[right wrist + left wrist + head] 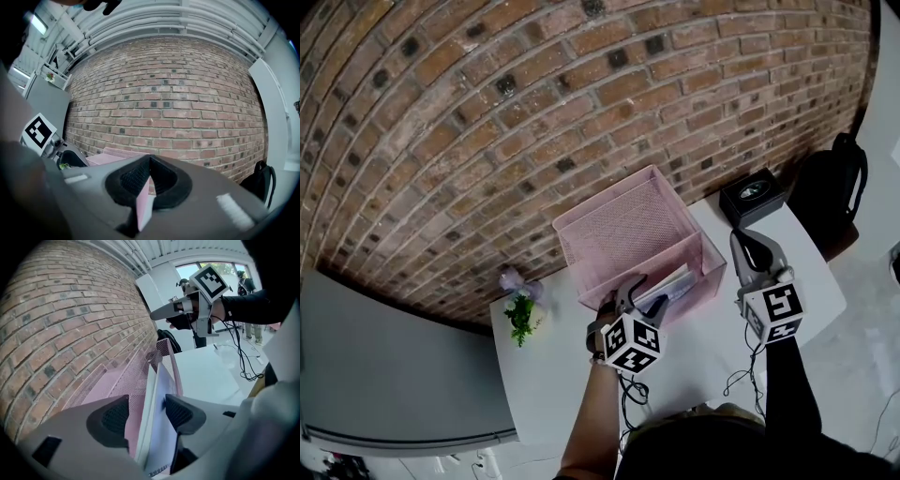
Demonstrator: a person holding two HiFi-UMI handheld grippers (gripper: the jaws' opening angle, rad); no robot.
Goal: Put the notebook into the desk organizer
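**Notebook down in organizer, left jaws let go**

Thin white soft-cover notebook (157, 437) stands on edge between the spread jaws of the left gripper (147, 414), not clamped, its far end inside the pink metal-mesh desk organizer (117, 380) just ahead. Right gripper (149, 180) is clenched on the organizer's thin wall. Judged light, bendy and smooth-covered. Pinch flat across both covers near the top edge, or it may flop.

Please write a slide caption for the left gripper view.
Left gripper, jaws apart, around the notebook standing in the pink organizer.
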